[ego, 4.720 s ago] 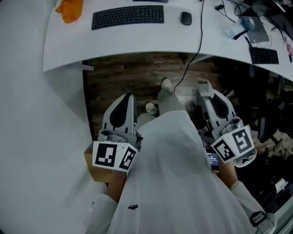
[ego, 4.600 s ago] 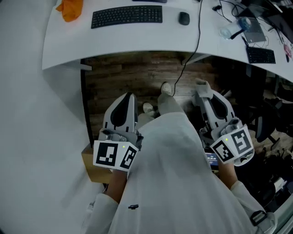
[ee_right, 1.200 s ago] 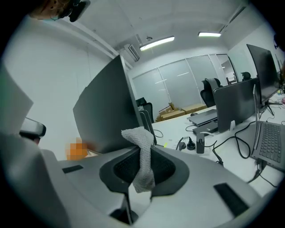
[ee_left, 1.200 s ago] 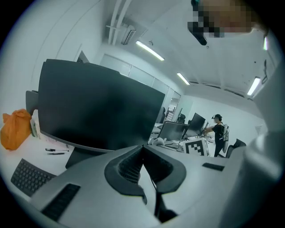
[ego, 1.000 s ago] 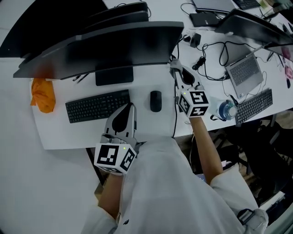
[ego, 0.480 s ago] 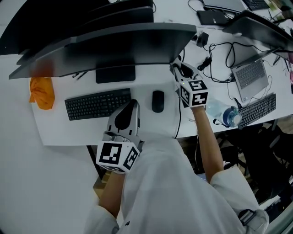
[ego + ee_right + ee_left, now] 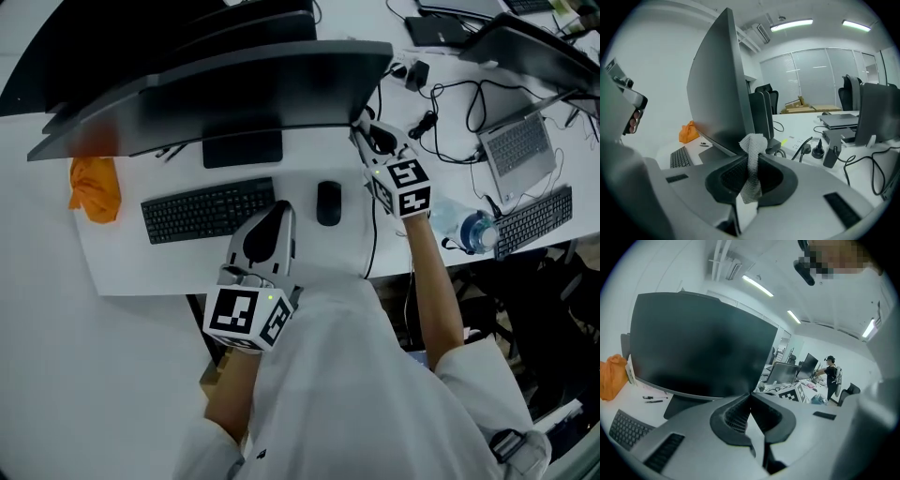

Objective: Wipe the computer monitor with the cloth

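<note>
White cloth (image 7: 751, 164) in right gripper (image 7: 364, 136) at monitor (image 7: 234, 89) edge, arm (image 7: 433, 281) outstretched.

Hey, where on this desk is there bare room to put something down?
Bare desktop lies in front of the keyboard along the desk's near edge, and between the monitor stand and the mouse. Right of the mouse it is crowded: cables, laptop, bottle, second keyboard.

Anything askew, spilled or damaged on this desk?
Nothing spilled or damaged. The monitor stands upright; keyboard and mouse lie in order. Loose cables sprawl to its right, and a crumpled orange thing lies left of the keyboard. The right gripper pinches the cloth.
</note>
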The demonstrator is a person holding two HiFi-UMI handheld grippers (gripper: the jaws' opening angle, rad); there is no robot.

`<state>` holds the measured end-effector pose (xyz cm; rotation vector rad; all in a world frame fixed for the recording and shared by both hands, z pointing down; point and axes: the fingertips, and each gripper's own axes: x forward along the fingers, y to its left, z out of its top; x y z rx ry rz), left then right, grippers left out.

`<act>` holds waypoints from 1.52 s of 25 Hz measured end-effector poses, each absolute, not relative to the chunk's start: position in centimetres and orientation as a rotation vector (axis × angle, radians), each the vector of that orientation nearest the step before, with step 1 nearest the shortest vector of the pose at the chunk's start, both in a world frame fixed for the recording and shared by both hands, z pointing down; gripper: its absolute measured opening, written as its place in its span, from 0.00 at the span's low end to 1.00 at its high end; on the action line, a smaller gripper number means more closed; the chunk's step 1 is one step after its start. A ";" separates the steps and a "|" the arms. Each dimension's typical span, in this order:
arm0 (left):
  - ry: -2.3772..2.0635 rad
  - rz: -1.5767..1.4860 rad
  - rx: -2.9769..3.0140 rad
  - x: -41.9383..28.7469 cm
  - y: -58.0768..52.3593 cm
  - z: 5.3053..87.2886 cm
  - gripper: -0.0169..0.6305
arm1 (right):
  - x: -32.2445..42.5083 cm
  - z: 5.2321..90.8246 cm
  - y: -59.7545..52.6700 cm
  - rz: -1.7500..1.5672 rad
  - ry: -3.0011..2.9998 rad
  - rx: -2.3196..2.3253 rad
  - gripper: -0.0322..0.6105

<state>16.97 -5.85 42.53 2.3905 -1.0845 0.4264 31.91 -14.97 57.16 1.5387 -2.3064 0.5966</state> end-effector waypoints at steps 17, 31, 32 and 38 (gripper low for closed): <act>-1.072 0.320 2.462 16.8 -4.4 38.9 0.05 | 32.1 47.6 -15.1 0.317 -2.372 1.570 0.12; -1.076 0.239 2.543 16.4 -4.9 35.6 0.05 | 32.6 35.8 -15.3 0.218 -2.489 1.681 0.13; -1.081 0.233 2.547 16.4 -4.9 35.3 0.05 | 32.6 34.9 -15.2 0.216 -2.502 1.691 0.12; -1.075 0.179 2.604 16.4 -5.0 32.9 0.05 | 32.9 30.0 -15.3 0.129 -2.555 1.718 0.13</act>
